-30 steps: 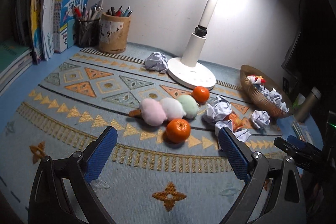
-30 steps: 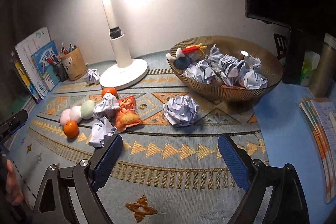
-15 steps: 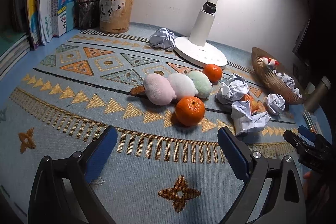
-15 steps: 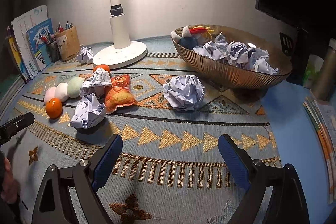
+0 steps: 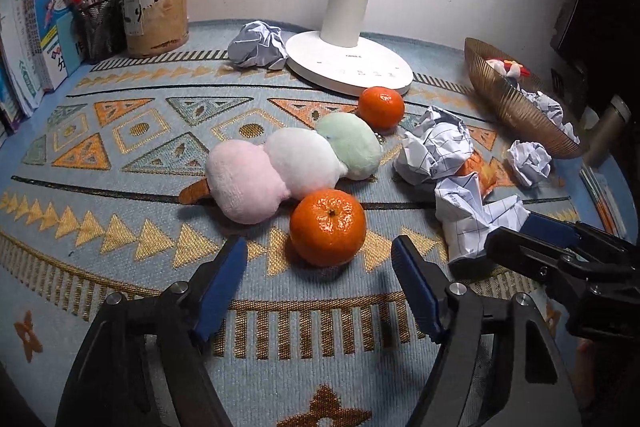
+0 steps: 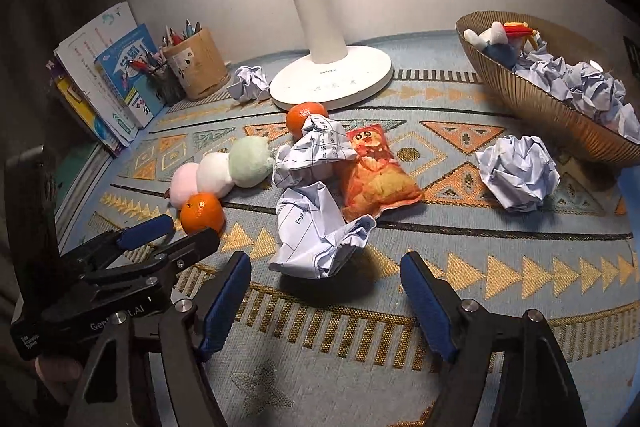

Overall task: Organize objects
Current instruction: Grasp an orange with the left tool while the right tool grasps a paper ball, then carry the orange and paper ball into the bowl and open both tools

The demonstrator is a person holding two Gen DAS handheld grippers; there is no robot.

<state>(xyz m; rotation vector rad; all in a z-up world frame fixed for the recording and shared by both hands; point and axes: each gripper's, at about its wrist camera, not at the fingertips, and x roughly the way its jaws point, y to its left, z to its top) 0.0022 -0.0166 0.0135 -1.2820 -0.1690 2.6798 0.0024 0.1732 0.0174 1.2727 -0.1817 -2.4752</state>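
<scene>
Desk scene under lamplight, with places given from the white lamp base (image 5: 349, 73). Patterned mat (image 5: 120, 131) is covering the desk beneath everything. Ribbed bowl (image 6: 532, 99), to the right of the base, is holding crumpled sheets and a small plush toy. Three-ball plush skewer (image 5: 292, 163), pink, white and green, is lying in front of the base. Snack packet (image 6: 378, 173) is lying just right of that skewer. Crumpled paper ball (image 6: 320, 231), in front of the packet, is sitting between the fingers of the right gripper (image 6: 324, 291), whose jaws are standing wide apart and touching nothing. Nearer tangerine (image 5: 327, 227), in front of the skewer and touching it or nearly so, is sitting just ahead of the left gripper (image 5: 318, 279), likewise spread wide and empty. Farther tangerine (image 5: 381, 107) is resting against the base's edge. The paper is probably light and crushable, so any bulky fold should serve. The tangerine looks firm yet bruisable, best pinched gently across its widest part.
</scene>
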